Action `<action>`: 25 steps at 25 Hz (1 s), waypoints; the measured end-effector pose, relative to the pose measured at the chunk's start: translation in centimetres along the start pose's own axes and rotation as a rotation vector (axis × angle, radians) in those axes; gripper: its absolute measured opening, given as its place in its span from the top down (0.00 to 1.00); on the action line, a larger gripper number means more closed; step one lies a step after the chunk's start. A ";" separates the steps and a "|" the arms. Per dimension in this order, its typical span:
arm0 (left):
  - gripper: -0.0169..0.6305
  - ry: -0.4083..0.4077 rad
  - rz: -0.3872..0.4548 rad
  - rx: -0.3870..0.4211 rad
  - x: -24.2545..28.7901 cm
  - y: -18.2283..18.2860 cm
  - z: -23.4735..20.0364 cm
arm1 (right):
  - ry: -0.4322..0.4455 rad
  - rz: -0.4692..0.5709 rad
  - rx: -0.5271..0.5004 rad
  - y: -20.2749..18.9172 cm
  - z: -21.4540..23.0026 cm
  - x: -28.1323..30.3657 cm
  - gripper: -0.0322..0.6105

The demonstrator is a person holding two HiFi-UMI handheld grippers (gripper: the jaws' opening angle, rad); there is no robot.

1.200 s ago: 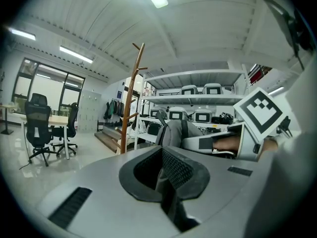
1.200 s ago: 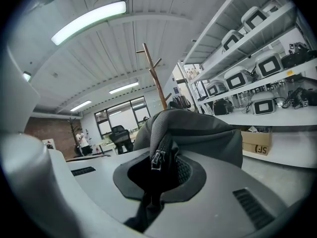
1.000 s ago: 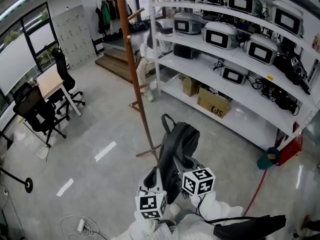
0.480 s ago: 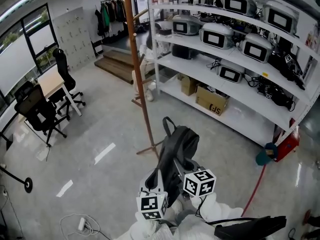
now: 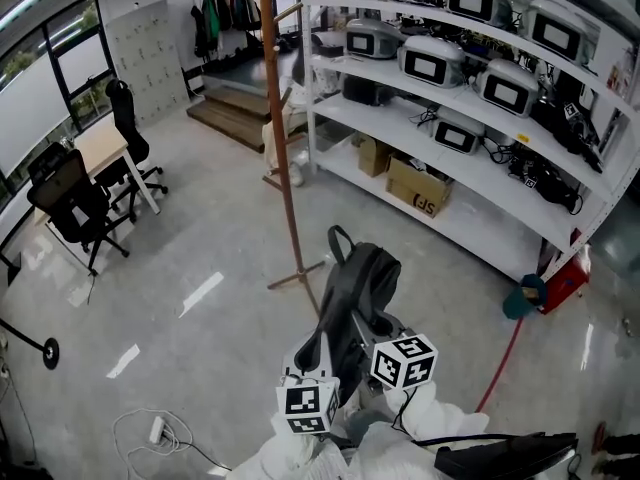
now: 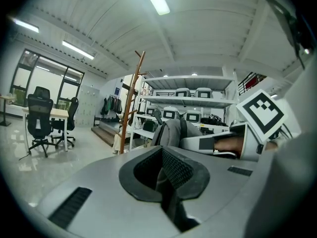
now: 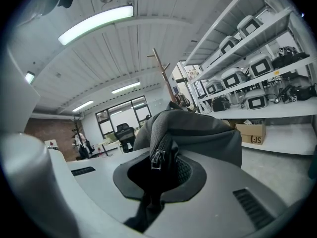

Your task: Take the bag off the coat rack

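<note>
One bag (image 5: 358, 298), one printed cardboard box (image 5: 418, 186)

Grey bag (image 5: 360, 288) clear of coat rack (image 5: 283, 168)

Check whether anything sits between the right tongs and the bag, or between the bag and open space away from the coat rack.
Nothing visible does. The right tongs are shut on the bag at its zipper edge, and the bag hangs apart from the coat rack.

Left grey two-jaw gripper (image 6: 166, 175): jaws together, pointing near level. Right grey two-jaw gripper (image 7: 158, 170): alongside, jaws clamped on dark-grey fabric bag (image 7: 198, 133).
</note>
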State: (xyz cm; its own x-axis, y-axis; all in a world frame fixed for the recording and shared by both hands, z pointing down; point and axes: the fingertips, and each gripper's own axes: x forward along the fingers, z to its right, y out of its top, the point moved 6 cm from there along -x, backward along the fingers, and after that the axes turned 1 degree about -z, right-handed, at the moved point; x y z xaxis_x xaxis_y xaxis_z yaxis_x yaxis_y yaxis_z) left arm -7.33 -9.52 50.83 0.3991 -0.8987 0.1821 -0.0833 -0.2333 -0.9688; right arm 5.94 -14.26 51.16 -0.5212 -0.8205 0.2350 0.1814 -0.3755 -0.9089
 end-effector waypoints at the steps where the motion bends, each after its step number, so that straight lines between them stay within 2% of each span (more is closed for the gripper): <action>1: 0.97 0.000 -0.003 -0.005 -0.3 -0.2 0.2 | -0.002 -0.006 0.003 -0.2 0.0 -0.3 0.91; 7: 0.97 0.014 -0.032 -0.021 -1.2 -1.4 0.8 | -0.020 -0.027 0.031 -1.3 0.4 -1.5 0.91; 15: 0.97 0.077 -0.035 -0.036 -1.2 -1.5 1.9 | 0.025 -0.041 0.041 -1.7 1.1 -2.4 0.91; 25: 0.97 0.092 -0.018 -0.002 -1.6 -1.2 5.0 | 0.070 -0.060 0.013 -1.8 1.7 -3.2 0.91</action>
State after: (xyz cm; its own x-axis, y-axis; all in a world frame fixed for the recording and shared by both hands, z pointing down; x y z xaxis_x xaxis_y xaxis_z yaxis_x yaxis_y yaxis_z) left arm -3.26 -5.98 50.83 0.3154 -0.9244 0.2144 -0.0790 -0.2508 -0.9648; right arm 8.69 -11.67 52.59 -0.5882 -0.7643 0.2643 0.1587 -0.4295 -0.8890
